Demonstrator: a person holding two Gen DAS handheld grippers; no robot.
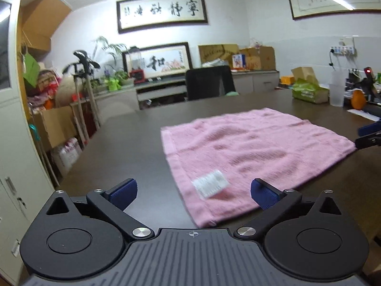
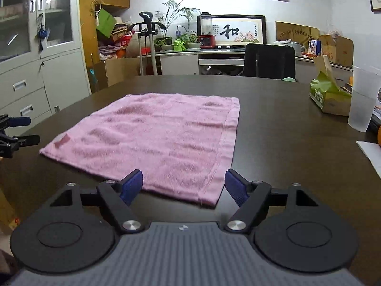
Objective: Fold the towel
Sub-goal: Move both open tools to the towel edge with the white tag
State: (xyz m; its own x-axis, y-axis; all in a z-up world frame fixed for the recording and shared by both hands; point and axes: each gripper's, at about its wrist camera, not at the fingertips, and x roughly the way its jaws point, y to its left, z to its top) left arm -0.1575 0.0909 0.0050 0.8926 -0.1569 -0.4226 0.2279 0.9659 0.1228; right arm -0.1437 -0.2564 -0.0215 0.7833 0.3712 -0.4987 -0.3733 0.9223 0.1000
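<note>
A pink towel (image 1: 250,155) (image 2: 162,138) lies spread flat on the dark table (image 1: 119,143) (image 2: 273,119), with a white label (image 1: 210,186) near its front left corner. My left gripper (image 1: 194,190) is open wide just in front of that corner, and its blue pads do not touch the cloth. My right gripper (image 2: 183,181) is open at the towel's front right corner, its pads on either side of the edge and apart from it. Each gripper also shows at the other view's edge: the right gripper (image 1: 368,134) and the left gripper (image 2: 22,131).
A green tissue box (image 1: 309,90) (image 2: 331,95), a frosted plastic cup (image 1: 337,90) (image 2: 363,100), an orange (image 1: 358,99) and white paper (image 2: 371,152) stand along the table's right side. A black chair (image 1: 209,82) (image 2: 270,59) is behind the far edge.
</note>
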